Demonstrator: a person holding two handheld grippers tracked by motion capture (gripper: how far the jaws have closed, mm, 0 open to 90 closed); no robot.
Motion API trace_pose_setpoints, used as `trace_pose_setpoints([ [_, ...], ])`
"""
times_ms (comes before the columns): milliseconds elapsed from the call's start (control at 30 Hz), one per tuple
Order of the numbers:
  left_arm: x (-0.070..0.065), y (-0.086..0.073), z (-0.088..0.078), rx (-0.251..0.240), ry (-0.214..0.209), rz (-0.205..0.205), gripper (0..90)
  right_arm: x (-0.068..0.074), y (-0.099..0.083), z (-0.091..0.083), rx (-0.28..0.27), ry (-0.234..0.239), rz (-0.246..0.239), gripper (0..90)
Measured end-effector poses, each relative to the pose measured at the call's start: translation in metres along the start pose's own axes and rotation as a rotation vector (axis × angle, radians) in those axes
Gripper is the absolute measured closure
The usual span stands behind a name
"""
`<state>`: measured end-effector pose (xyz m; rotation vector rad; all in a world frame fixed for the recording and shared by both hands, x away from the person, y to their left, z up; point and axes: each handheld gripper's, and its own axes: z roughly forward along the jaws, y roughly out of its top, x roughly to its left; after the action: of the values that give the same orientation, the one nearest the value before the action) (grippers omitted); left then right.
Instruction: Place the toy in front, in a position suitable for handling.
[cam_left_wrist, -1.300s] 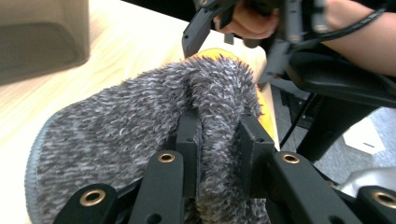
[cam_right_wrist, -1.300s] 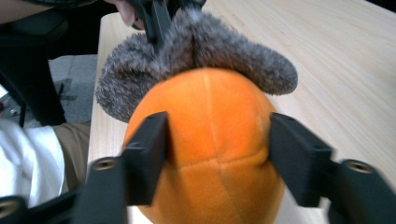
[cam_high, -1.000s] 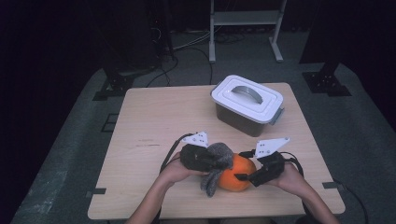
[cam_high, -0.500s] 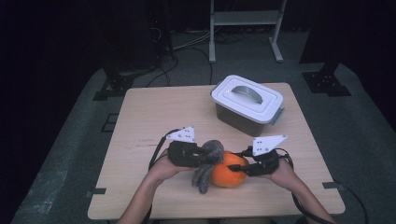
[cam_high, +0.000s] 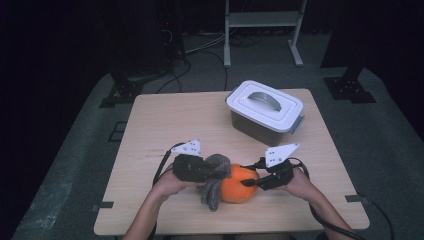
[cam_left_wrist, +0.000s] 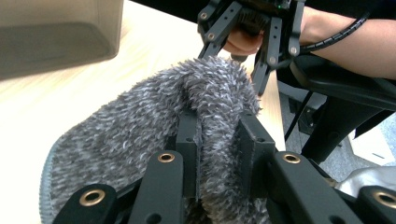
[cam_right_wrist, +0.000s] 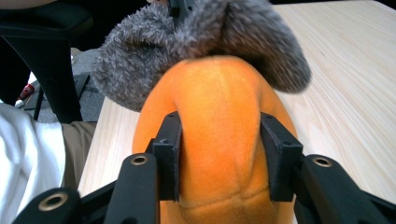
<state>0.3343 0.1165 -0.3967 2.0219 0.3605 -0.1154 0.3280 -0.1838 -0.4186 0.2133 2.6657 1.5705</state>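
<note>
An orange plush ball (cam_high: 239, 189) lies near the table's front edge, with a grey fuzzy cloth (cam_high: 214, 190) draped over its left side. My left gripper (cam_high: 220, 172) comes in from the left and is shut on a fold of the grey cloth (cam_left_wrist: 140, 121), pinched between the jaws of the left gripper (cam_left_wrist: 217, 140). From the right, my right gripper (cam_high: 248, 181) grips the ball. In the right gripper view the right gripper (cam_right_wrist: 219, 140) presses its pads into the orange plush (cam_right_wrist: 219, 93) after its jaws have just been closing on it and easing slightly. The grey cloth (cam_right_wrist: 154, 46) lies behind.
A grey bin with a white handled lid (cam_high: 265, 107) stands at the back right of the wooden table (cam_high: 175, 120). A chair base and dark floor lie past the table's front edge.
The right gripper's jaws have closed onto the orange ball. My left hand has shifted left with the grey cloth, and the ball has moved slightly left with it.
</note>
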Motion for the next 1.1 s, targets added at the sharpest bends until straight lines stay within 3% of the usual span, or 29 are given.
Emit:
trace_pose_setpoints([
  [133, 0.002, -0.003, 0.005, 0.017, 0.000, -0.008, 72.3, -0.004, -0.016, -0.012, -0.010, -0.019, 0.028, 53.9],
  [233, 0.002, -0.003, 0.007, 0.032, 0.003, -0.004, 71.8, -0.005, -0.022, -0.018, -0.011, -0.037, 0.060, 47.2],
  [433, -0.004, 0.006, 0.010, 0.040, -0.007, 0.018, 71.9, 0.003, -0.006, -0.020, 0.021, -0.061, 0.061, 30.7],
  [667, -0.004, 0.006, 0.012, 0.047, -0.015, 0.023, 71.9, 0.001, 0.002, -0.012, -0.005, -0.039, 0.073, 30.8],
  [800, 0.000, -0.001, 0.001, 0.034, -0.008, 0.009, 72.1, 0.001, -0.005, -0.008, -0.001, -0.021, 0.074, 42.0],
  [900, 0.002, -0.005, -0.006, 0.031, 0.006, 0.000, 72.1, 0.001, -0.007, -0.009, 0.003, -0.023, 0.068, 43.0],
  [933, 0.005, -0.010, -0.018, 0.006, 0.027, -0.021, 72.0, 0.002, -0.009, -0.012, 0.006, -0.026, 0.075, 42.9],
  [967, 0.005, -0.010, -0.018, 0.006, 0.027, -0.021, 72.1, 0.002, -0.009, -0.012, 0.006, -0.026, 0.075, 42.9],
  [1100, 0.006, -0.016, -0.046, -0.021, 0.072, -0.031, 72.0, 0.001, -0.016, -0.017, -0.005, -0.038, 0.094, 42.3],
])
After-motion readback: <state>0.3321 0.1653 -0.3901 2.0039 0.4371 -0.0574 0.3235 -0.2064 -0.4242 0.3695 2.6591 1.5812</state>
